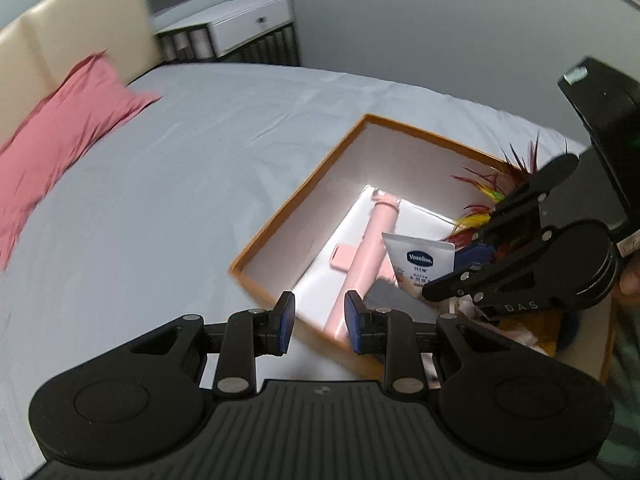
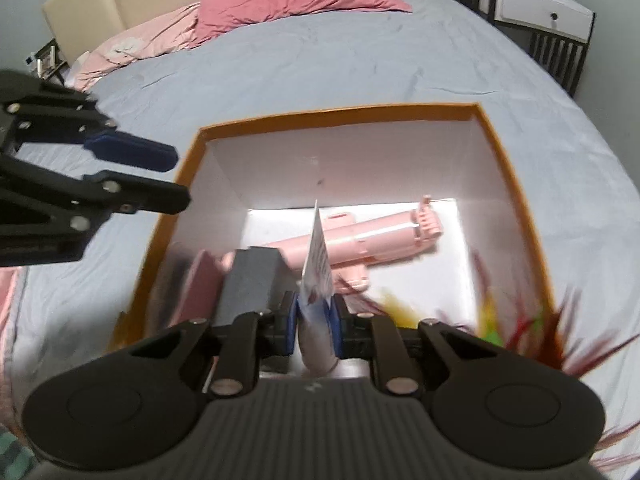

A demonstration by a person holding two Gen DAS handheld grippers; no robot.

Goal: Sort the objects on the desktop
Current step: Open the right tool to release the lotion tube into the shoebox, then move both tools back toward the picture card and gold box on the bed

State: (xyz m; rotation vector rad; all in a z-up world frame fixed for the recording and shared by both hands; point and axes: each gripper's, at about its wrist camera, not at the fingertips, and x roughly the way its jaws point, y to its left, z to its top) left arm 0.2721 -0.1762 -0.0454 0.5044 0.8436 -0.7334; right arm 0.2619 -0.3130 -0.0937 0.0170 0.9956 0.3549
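An orange-rimmed box (image 2: 340,114) with white walls stands on the bed. My right gripper (image 2: 316,320) hangs over its near side, shut on a white Vaseline tube (image 2: 318,248) held upright, crimped end up; the left wrist view shows the same tube (image 1: 424,260) in the right gripper (image 1: 444,276). On the box floor lie a long pink stick-like gadget (image 2: 360,240), a grey block (image 2: 252,280) and a flat pink item (image 2: 200,284). Coloured feathers (image 2: 520,320) poke up at the box's right side. My left gripper (image 1: 320,320) is open and empty above the box's near rim (image 1: 280,240).
The box rests on a grey-blue bedsheet (image 1: 180,180). A pink pillow (image 1: 60,128) lies by the cream headboard (image 1: 80,20), with a white bedside table (image 1: 240,24) beyond. A pink quilt (image 2: 132,48) is bunched at the bed's far left.
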